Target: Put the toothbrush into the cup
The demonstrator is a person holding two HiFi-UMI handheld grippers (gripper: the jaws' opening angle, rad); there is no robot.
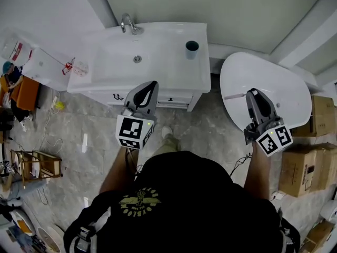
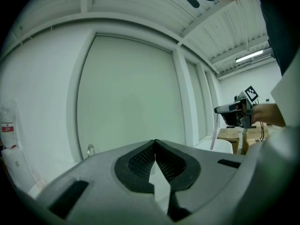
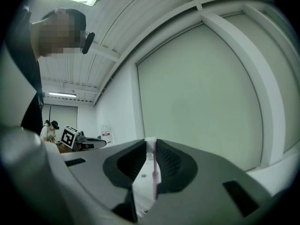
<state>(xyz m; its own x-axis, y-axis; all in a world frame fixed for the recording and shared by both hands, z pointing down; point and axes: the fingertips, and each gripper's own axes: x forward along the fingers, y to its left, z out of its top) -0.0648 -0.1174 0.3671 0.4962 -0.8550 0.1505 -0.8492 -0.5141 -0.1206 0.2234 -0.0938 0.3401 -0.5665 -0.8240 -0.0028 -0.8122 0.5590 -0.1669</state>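
A teal cup (image 1: 192, 49) stands on the back right corner of the white washbasin (image 1: 168, 67). My right gripper (image 1: 251, 93) is over a white oval surface (image 1: 274, 83), right of the basin, and is shut on a thin pink toothbrush (image 1: 234, 95) whose free end points left. In the right gripper view the toothbrush (image 3: 153, 172) stands clamped between the jaws of my right gripper (image 3: 151, 142). My left gripper (image 1: 152, 84) hovers at the basin's front edge, its jaws together and empty. In the left gripper view my left gripper (image 2: 155, 142) faces the wall.
A chrome faucet (image 1: 128, 24) sits at the back of the basin. Cardboard boxes (image 1: 303, 167) are stacked on the floor at the right. A wooden stool (image 1: 37, 164) and clutter fill the left side. The person stands right in front of the basin cabinet.
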